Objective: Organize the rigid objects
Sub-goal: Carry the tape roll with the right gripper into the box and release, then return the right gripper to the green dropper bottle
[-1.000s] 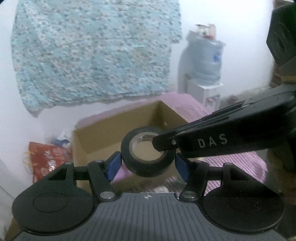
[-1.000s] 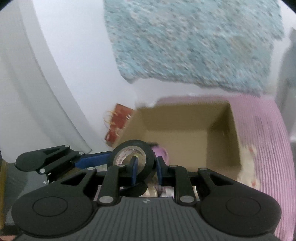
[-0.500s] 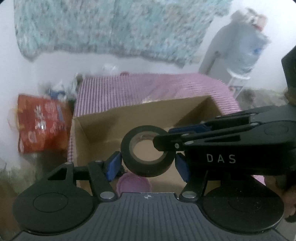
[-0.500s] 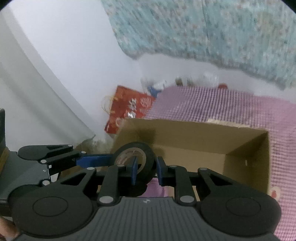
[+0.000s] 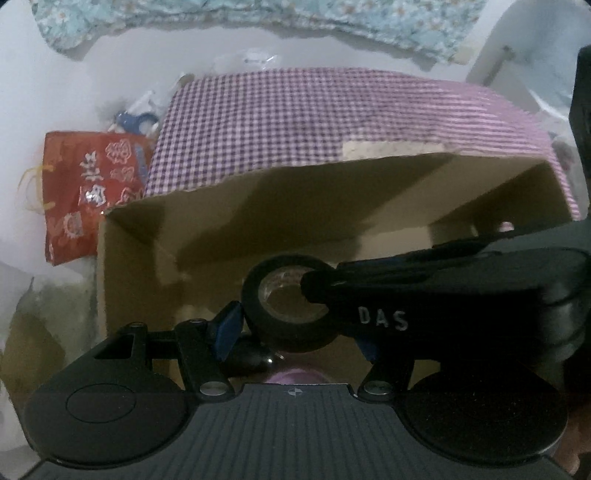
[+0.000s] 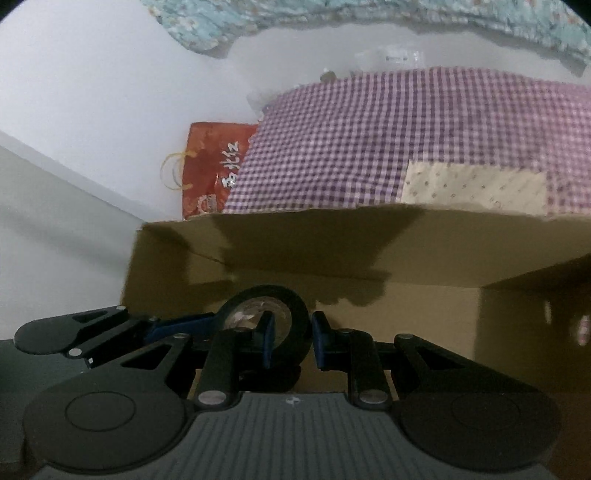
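A black roll of tape [image 5: 291,302] is held over the open cardboard box [image 5: 258,214]. My left gripper [image 5: 295,332] has its blue pads on both outer sides of the roll. My right gripper [image 6: 293,339] is shut across the roll's right wall [image 6: 299,325], with one finger through the hole; it enters the left wrist view from the right [image 5: 424,295]. A pink round object [image 5: 295,378] lies in the box below the roll, mostly hidden.
The box [image 6: 369,251] stands on a purple checked cloth [image 6: 369,140] with a beige patch [image 6: 472,188]. A red gift bag [image 5: 85,184] leans by the white wall on the left. A floral blue cloth [image 6: 369,14] hangs above.
Both grippers have carried the tape forward and down over the box, which now fills more of both views. The grip on the roll is the same.
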Tool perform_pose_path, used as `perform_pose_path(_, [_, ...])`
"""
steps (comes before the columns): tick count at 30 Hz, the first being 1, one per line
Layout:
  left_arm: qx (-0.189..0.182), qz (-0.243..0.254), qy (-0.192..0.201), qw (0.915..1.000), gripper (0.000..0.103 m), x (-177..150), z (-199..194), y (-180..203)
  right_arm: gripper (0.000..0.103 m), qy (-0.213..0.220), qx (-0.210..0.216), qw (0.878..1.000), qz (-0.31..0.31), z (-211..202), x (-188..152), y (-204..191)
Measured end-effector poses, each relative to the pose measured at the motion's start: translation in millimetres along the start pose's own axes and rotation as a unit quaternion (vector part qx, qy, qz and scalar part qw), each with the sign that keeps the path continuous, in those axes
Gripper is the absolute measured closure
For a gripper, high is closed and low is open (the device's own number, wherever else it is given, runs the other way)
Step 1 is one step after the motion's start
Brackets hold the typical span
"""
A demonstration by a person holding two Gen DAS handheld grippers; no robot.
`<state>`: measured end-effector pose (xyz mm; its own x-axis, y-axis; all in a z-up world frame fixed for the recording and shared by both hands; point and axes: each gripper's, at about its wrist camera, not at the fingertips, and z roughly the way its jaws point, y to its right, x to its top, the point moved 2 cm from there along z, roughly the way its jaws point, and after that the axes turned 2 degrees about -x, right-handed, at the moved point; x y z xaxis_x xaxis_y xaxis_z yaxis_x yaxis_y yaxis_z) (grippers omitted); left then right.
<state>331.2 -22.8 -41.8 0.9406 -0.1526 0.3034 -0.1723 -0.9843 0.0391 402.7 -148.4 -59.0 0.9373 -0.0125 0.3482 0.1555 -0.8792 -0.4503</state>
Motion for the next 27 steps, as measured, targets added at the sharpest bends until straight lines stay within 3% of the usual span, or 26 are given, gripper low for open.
perform_pose_path(9, [0.028,-0.001,0.002,0.9996,0.041,3.8,15.7,0.5,0.08,-0.005,-0.022,1.0,0.004,38.5,5.9,4.9])
perform_pose_path(15, [0.029,0.013,0.027,0.9991,0.035,7.3,-0.9,3.1,0.078,0.002,-0.008,1.0,0.016,28.7,8.3,6.4])
perform_pose_path(19, [0.021,0.018,0.05,0.9983,0.029,7.1,-26.2,8.6,0.078,0.01,0.011,0.999,0.03,5.2,9.5,3.7])
perform_pose_path(27, [-0.034,0.041,0.108,0.9927,0.018,-17.2,-103.8,22.1,0.077,0.056,0.112,0.991,0.035,-93.5,-17.0,-10.8])
